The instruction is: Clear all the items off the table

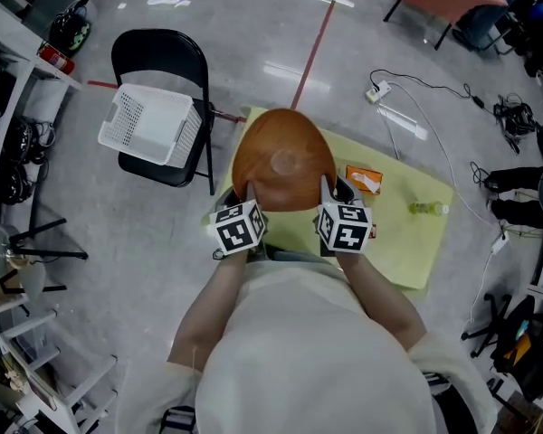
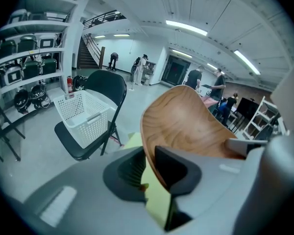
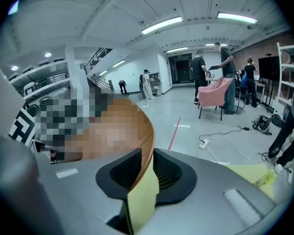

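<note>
From the head view, our torso and sleeves cut off the near edge of the yellow-green counter [image 1: 394, 238], and the marker cubes cover most of both tools. The wooden bowl [image 1: 283, 159] hides the part of the counter beneath it, so we cannot tell from above whether its base is clear of the surface. In the right gripper view a mosaic patch lies over much of the bowl [image 3: 147, 131], leaving only its rim plain.

We hold the bowl over the left half of the counter. The left tool [image 1: 250, 193] is clamped on its near left rim and the right tool [image 1: 327, 190] on its near right rim. In the left gripper view the left tool's [image 2: 149, 166] pads pinch the thin wooden wall, one inside and one outside. In the right gripper view the right tool [image 3: 147, 168] pinches it the same way. The bowl's [image 2: 186, 126] hollow shows only wood grain.

A white mesh basket [image 1: 149, 125] sits on the seat of a black folding chair [image 1: 158, 61] just left of the counter. In the left gripper view we see the basket's [image 2: 83, 112] mesh walls and floor.

On the counter right of the bowl lie an orange packet [image 1: 364, 179] and, farther right, a small green bottle [image 1: 428, 209] on its side, too small for us to read. Cables [image 1: 434, 93] trail over the floor beyond, and shelving [image 2: 29, 67] stands at the left.
</note>
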